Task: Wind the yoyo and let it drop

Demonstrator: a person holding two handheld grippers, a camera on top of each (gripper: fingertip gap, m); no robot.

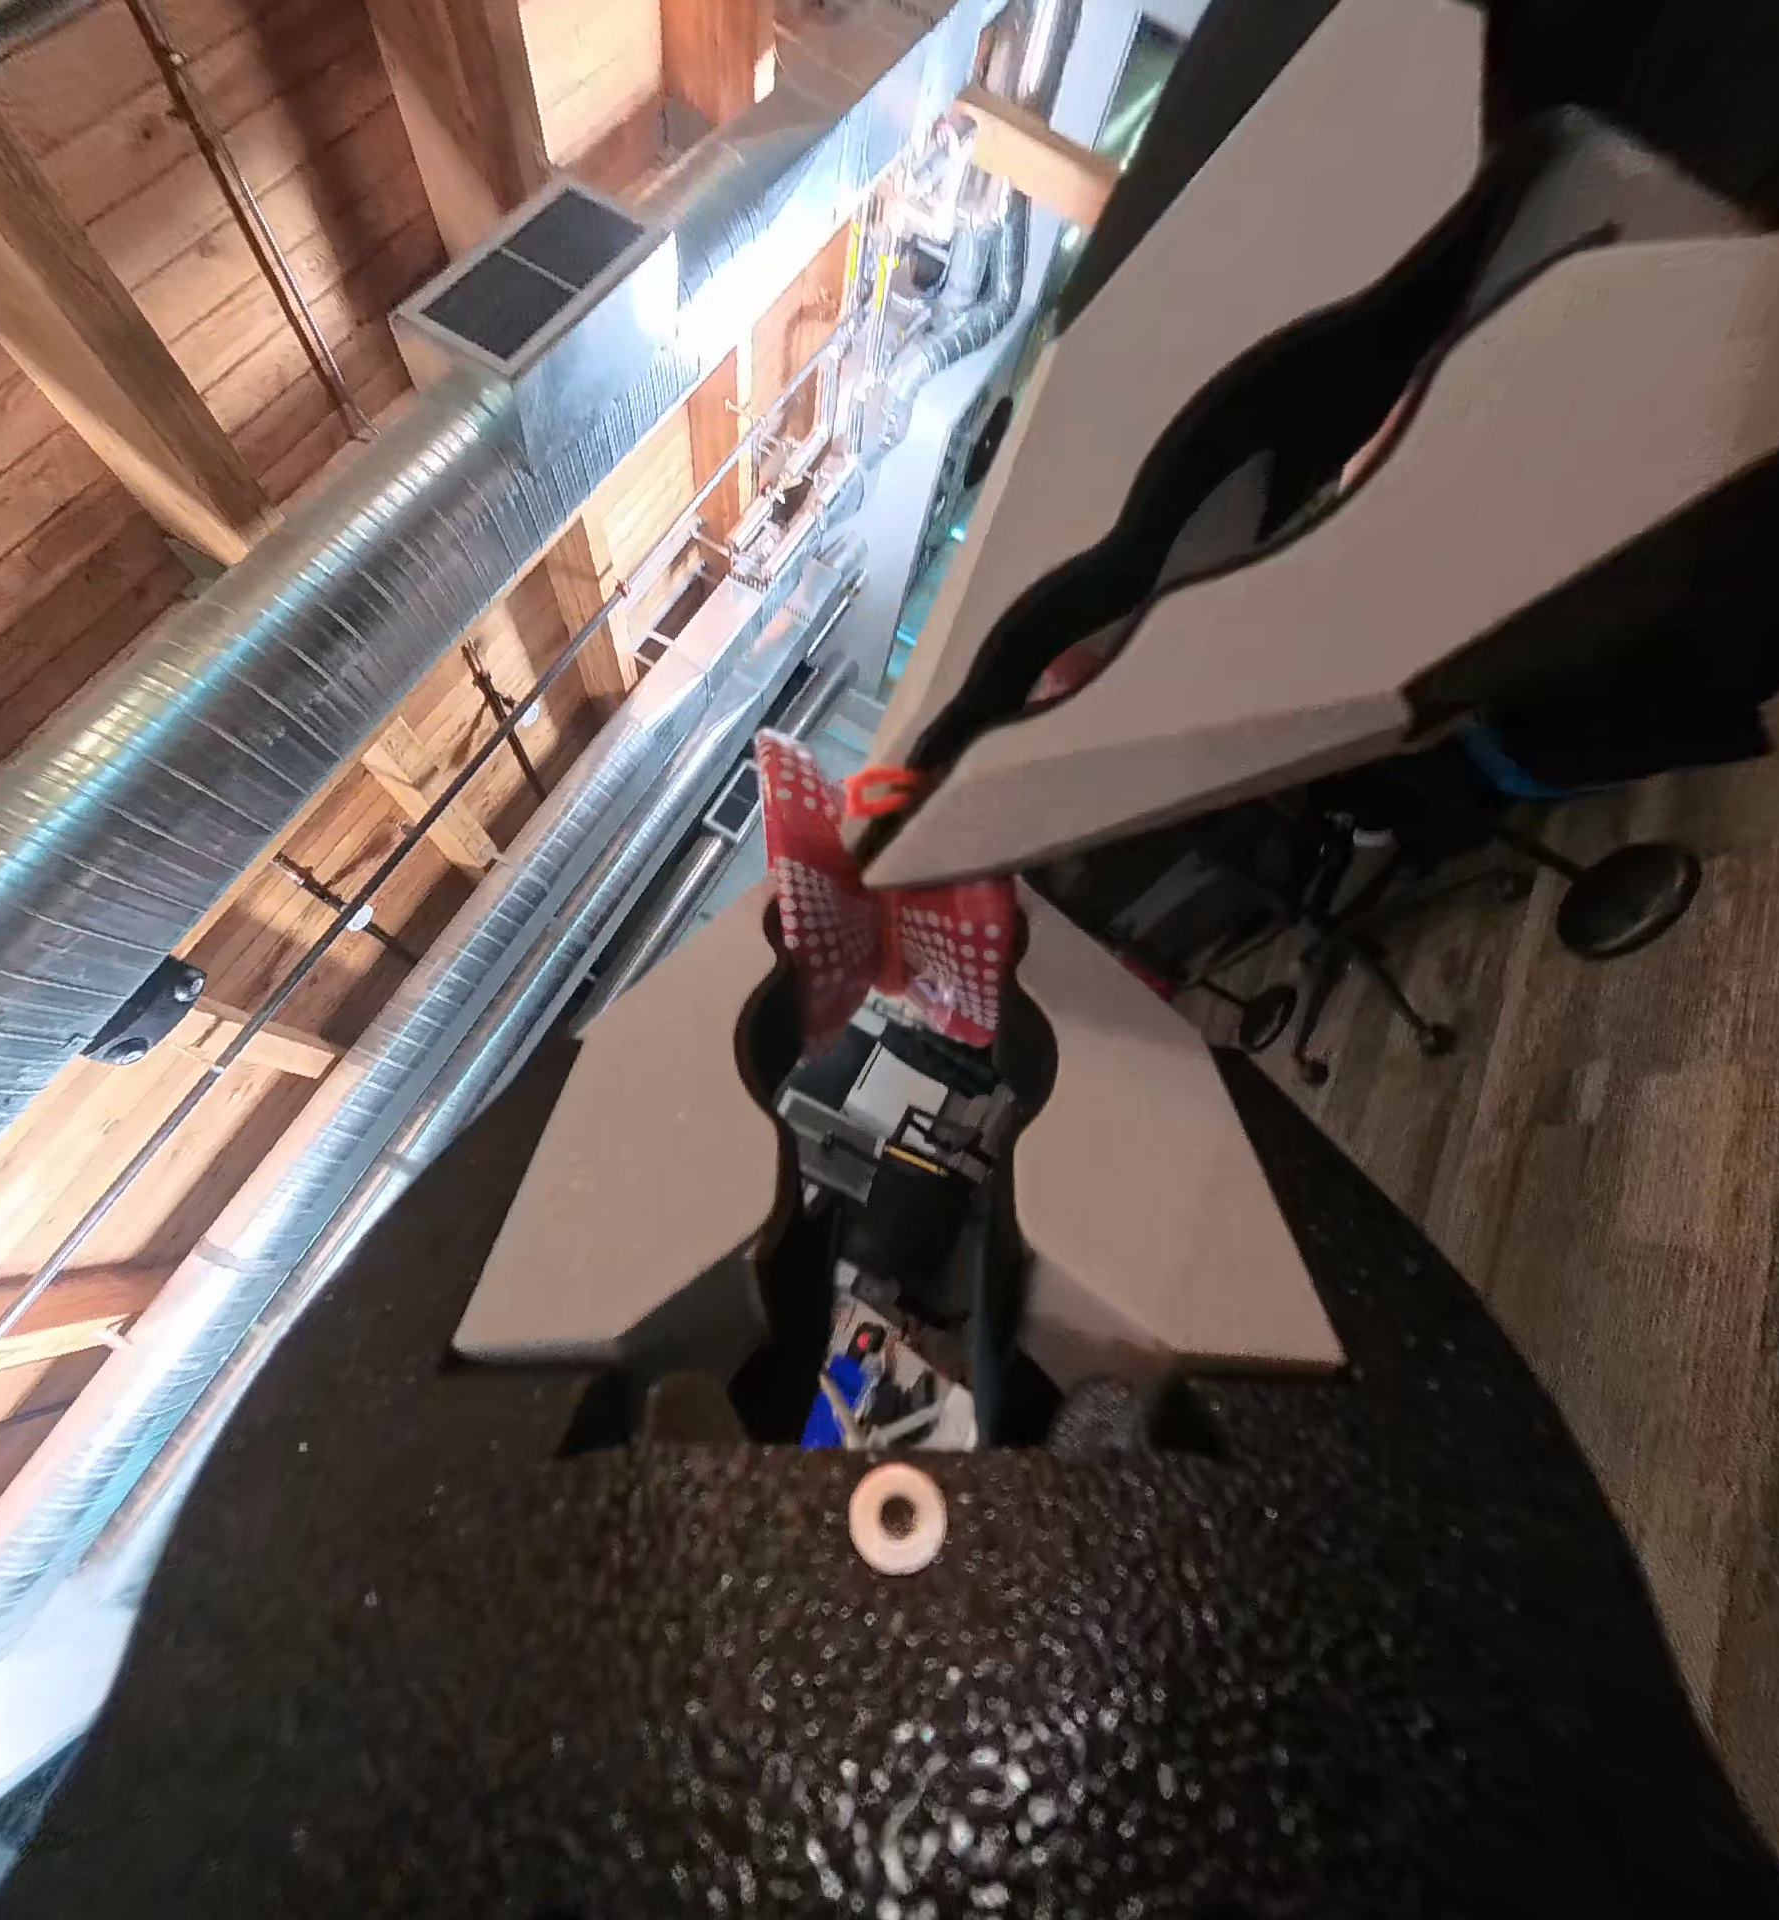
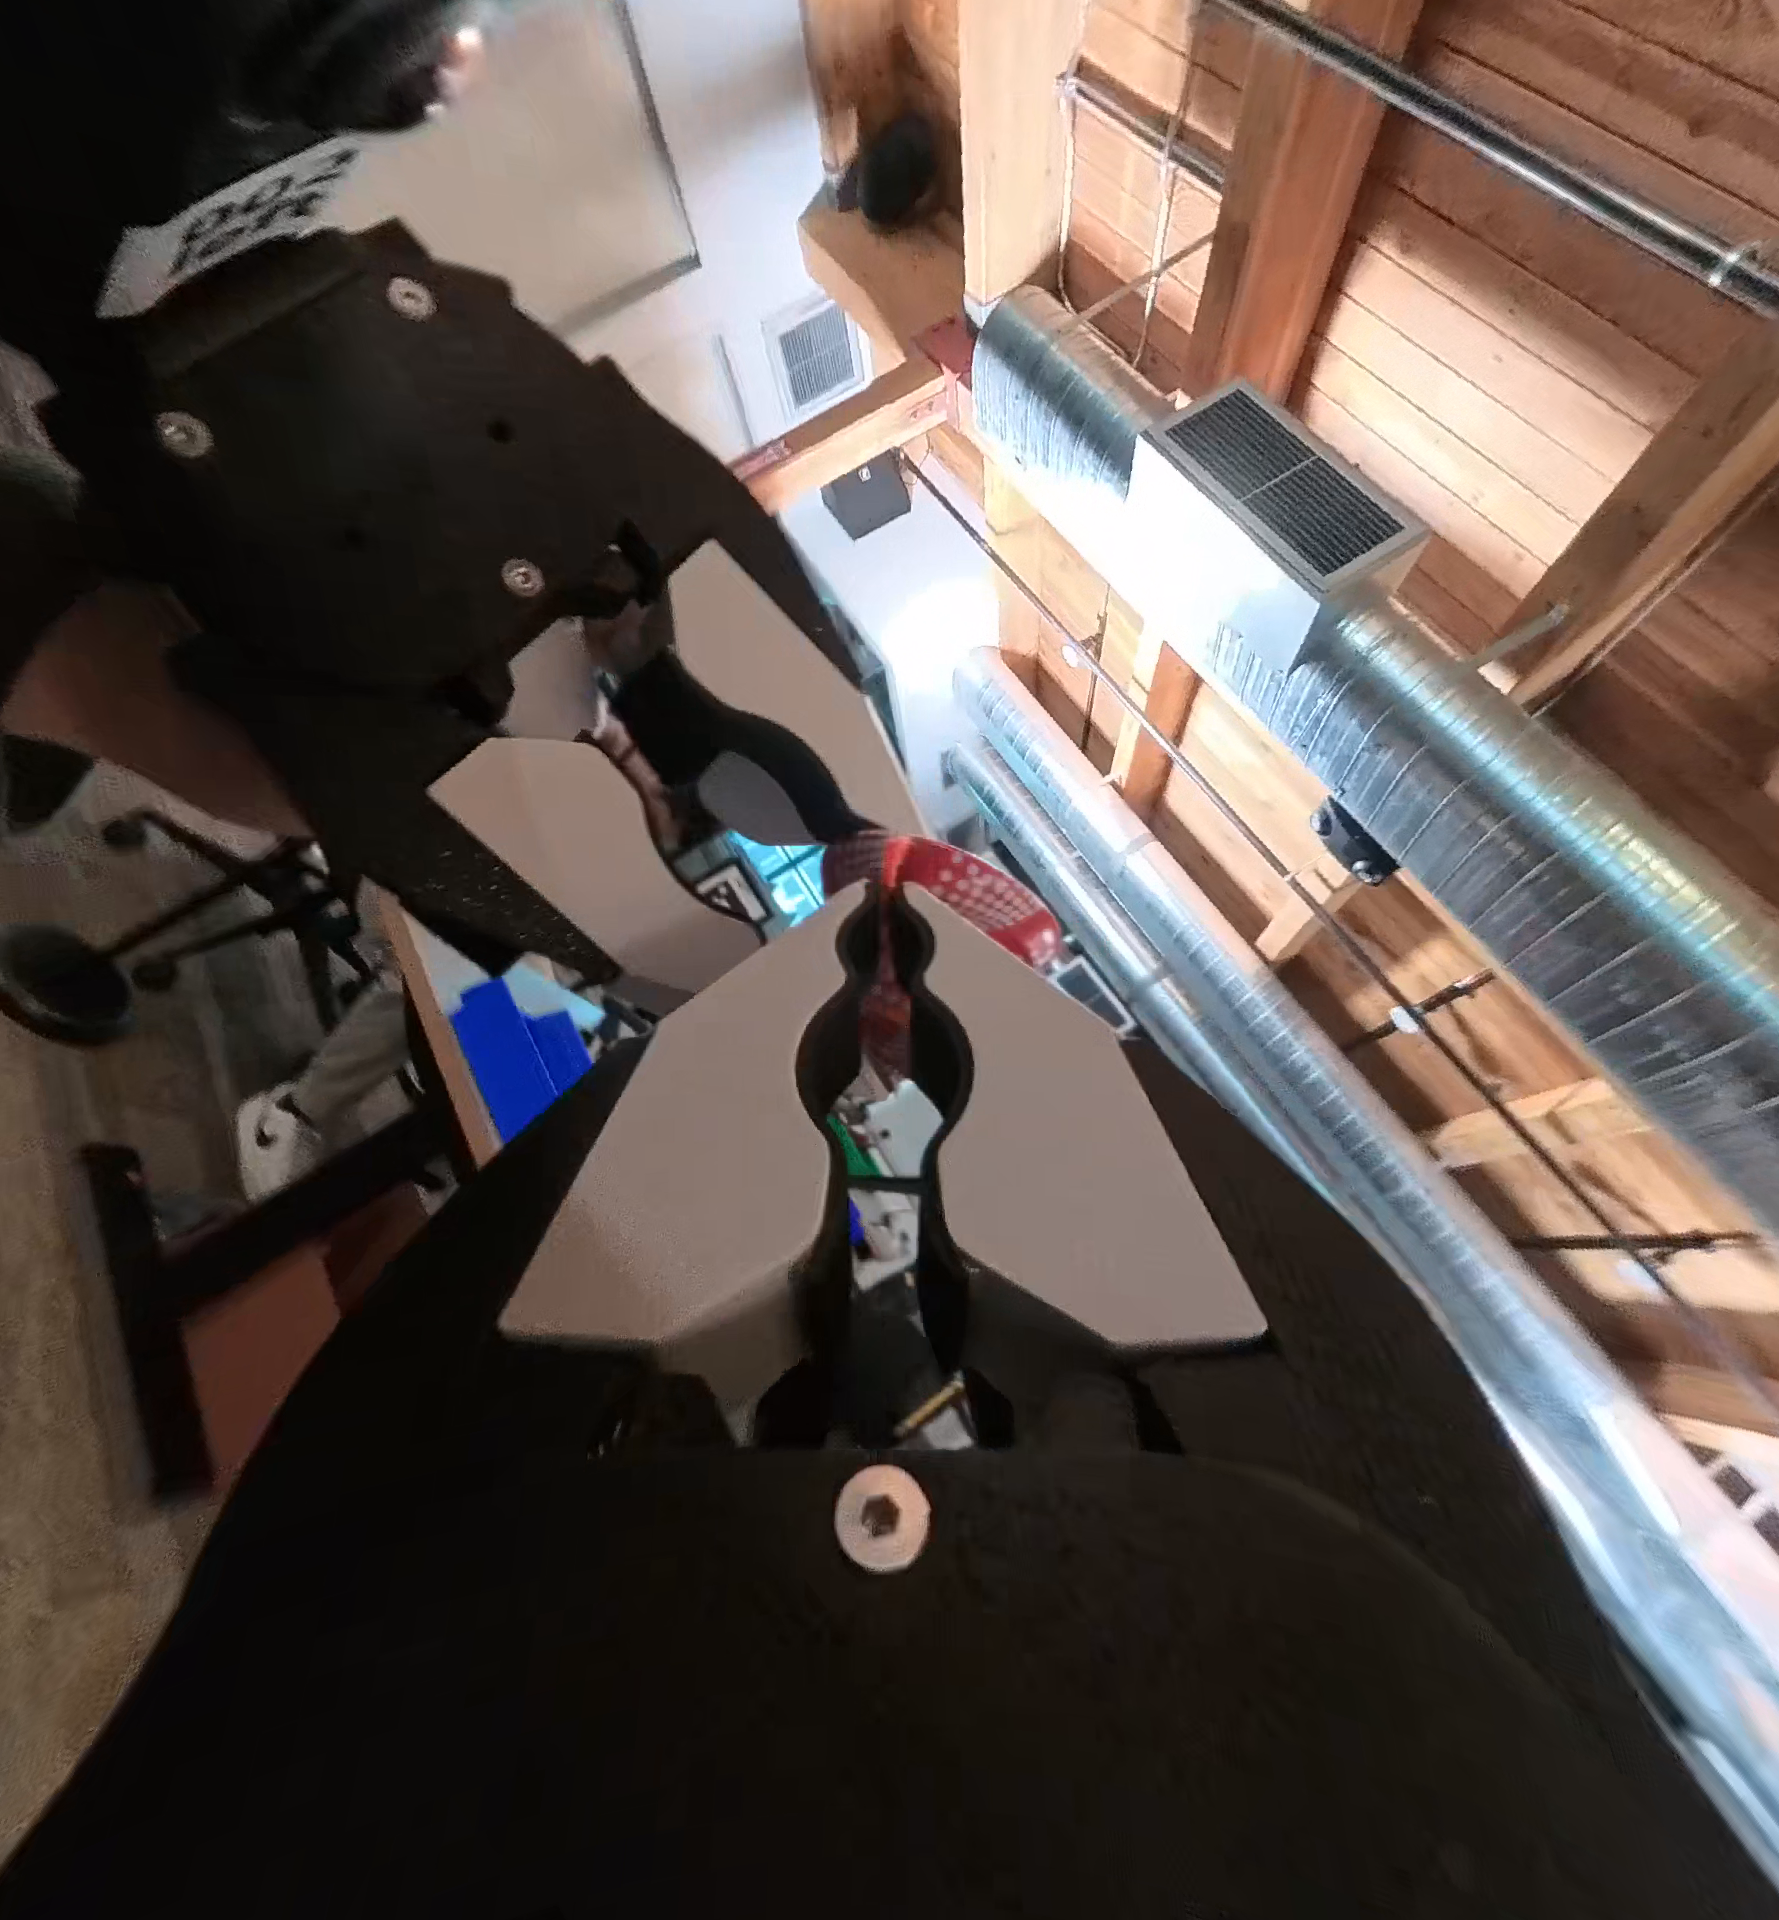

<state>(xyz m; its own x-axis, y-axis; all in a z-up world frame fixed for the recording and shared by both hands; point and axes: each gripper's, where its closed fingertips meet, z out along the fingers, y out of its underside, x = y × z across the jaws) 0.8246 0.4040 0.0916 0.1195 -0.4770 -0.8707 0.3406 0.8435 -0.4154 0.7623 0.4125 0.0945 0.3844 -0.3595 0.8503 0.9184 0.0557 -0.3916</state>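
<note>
Up in the air, between our two tools, sits the red yoyo with white dots point(image 1: 880, 940). Both cameras look up at the wood ceiling and the shiny metal pipes point(image 1: 272, 665). Our left gripper point(image 1: 890, 971) has its jaws partly open, and the yoyo sits right at their tips; the fingers look like they touch its two sides, but we cannot tell how tight the hold is. Our right gripper point(image 2: 890, 902) has its jaws almost closed, with only a thin gap. It pinches the red string point(image 2: 887, 997), which runs down that gap. In the left wrist view a small orange loop point(image 1: 874, 795) pokes out at the right gripper's tip, just above the yoyo. We think we are in the winding step: one tool keeps the yoyo in place and the other tool leads the string around the middle groove. We cannot see how much string is wound on. Next, the right gripper must carry the string round and round the groove and keep it pulled snug, while the left one keeps the yoyo from slipping. The yoyo is seen edge on, so its two round halves spread left and right like a bow tie. Its axle seems to run across, from one left finger to the other.
</note>
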